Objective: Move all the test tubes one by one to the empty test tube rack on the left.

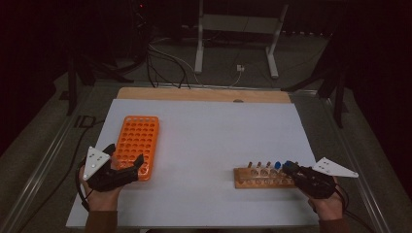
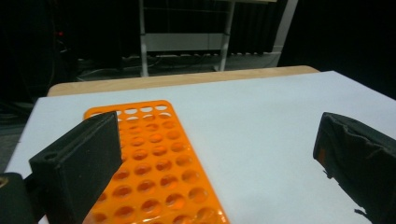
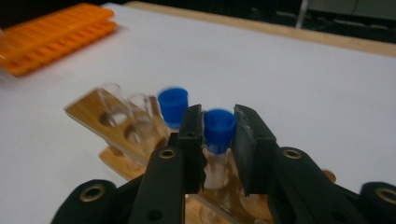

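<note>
Two grippers mine | right gripper (image 3: pixel 218 140) clenched on blue-capped tube (image 3: pixel 218 127) in wooden rack (image 1: pixel 262 178) | left gripper (image 2: pixel 219 163) released over orange rack's (image 2: pixel 154 158) near edge | white mat (image 1: pixel 204 145) bare between.

Uncapped tubes (image 3: pixel 123 114) blurred — orange rack (image 3: pixel 56 35) cut off.

A clear tube with a blue cap (image 3: pixel 219 125) stands upright in a wooden rack (image 1: pixel 262 177) at the lower right of the high view, at the rack's right end. A second blue-capped tube (image 3: pixel 173 105) stands just beside it, and uncapped clear tubes (image 3: pixel 122 109) fill holes farther along. An orange rack (image 1: pixel 138 143) of empty round holes lies flat at the lower left.
</note>
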Motion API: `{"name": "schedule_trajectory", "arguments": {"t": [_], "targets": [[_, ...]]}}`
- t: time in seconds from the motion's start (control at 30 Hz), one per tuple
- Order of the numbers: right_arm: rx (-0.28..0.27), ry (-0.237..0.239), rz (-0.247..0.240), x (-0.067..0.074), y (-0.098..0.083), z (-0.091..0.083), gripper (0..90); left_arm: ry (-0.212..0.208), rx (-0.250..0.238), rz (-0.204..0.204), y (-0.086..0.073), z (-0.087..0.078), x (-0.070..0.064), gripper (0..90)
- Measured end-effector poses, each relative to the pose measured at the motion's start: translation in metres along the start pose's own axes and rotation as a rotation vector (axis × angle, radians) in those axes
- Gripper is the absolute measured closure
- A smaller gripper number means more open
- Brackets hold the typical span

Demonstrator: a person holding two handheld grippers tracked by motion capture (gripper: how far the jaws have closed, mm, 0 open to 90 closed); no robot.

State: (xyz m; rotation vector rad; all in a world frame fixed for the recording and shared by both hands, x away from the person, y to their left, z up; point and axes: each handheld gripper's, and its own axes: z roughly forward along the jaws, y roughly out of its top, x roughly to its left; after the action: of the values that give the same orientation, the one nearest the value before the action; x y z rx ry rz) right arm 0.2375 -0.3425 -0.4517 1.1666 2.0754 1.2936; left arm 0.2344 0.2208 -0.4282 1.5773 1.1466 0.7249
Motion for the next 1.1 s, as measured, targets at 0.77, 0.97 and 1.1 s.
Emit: {"name": "schedule_trajectory", "arguments": {"t": [0.77, 0.97, 1.1], "targets": [[-0.036, 0.001, 0.032, 0.003, 0.018, -0.018, 76.7, -0.084, 0.050, 0.002, -0.001, 0.020, -0.010, 1.1], [-0.087, -0.006, 0.034, 0.003, 0.036, -0.031, 76.8, -0.100, 0.056, 0.000, 0.000, 0.025, -0.013, 1.1], [-0.110, -0.017, 0.018, 0.003, 0.049, -0.031, 76.8, -0.112, 0.058, 0.005, 0.000, 0.029, -0.017, 1.1]]}}
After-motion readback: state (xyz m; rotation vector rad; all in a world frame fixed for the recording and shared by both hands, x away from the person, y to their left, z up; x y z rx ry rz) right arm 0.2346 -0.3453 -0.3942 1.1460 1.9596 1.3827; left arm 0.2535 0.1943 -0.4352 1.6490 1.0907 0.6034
